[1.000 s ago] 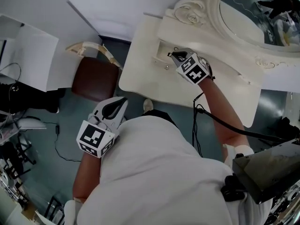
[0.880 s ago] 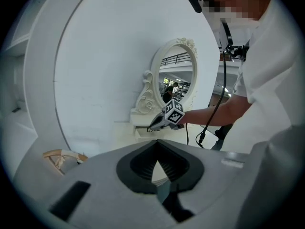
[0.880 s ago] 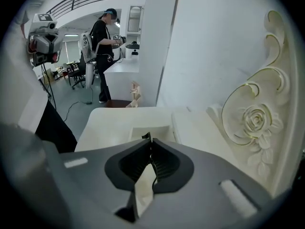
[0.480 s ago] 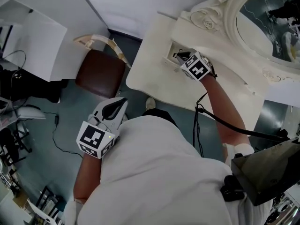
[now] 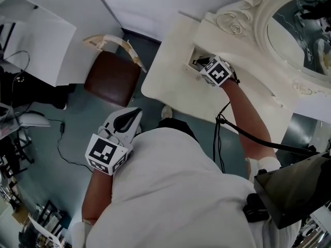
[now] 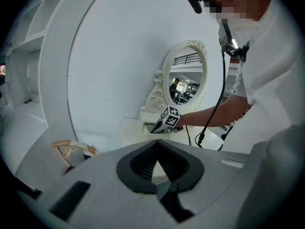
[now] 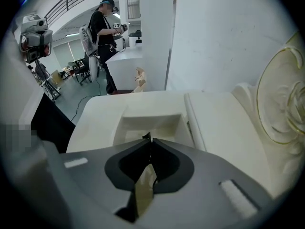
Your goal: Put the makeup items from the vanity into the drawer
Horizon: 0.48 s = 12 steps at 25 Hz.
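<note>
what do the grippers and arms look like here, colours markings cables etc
The left gripper and right gripper are light grey shells with black pointed jaw pads. Each carries a white cube with black square markers. A black cable runs along the right arm. The person wears a white short-sleeved top.

Right gripper (image 5: 199, 62) tips at the open drawer (image 5: 190, 64) on the cream vanity (image 5: 170, 84), below the mirror (image 5: 295, 30) | left gripper (image 5: 135, 112) hangs low beside the white shirt (image 5: 176, 190) | brown-seated chair (image 5: 111, 79) just beside the vanity
</note>
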### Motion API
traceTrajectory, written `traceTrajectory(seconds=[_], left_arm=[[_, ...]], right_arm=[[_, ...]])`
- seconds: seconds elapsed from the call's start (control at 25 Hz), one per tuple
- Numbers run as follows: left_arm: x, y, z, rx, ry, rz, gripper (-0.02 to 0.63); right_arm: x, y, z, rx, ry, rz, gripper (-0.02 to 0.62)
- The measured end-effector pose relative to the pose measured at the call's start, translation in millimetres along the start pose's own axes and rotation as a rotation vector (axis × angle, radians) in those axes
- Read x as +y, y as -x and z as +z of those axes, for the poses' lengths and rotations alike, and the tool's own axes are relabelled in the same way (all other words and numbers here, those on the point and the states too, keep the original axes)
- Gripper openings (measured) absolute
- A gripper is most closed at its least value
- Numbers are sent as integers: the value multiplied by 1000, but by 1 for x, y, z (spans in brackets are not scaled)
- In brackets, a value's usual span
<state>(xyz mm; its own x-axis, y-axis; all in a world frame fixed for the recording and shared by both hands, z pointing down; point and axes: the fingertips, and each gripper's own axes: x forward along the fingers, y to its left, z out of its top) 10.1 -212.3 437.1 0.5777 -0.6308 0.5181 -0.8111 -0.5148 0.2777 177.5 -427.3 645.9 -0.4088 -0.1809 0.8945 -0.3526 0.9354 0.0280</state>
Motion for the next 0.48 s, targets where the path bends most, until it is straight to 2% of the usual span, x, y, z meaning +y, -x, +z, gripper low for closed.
traceTrajectory(seconds=[0.48], left_arm=[[5, 6, -1, 6, -4, -18, 3]], right_arm=[[7, -3, 3, 34, 22, 21, 29]])
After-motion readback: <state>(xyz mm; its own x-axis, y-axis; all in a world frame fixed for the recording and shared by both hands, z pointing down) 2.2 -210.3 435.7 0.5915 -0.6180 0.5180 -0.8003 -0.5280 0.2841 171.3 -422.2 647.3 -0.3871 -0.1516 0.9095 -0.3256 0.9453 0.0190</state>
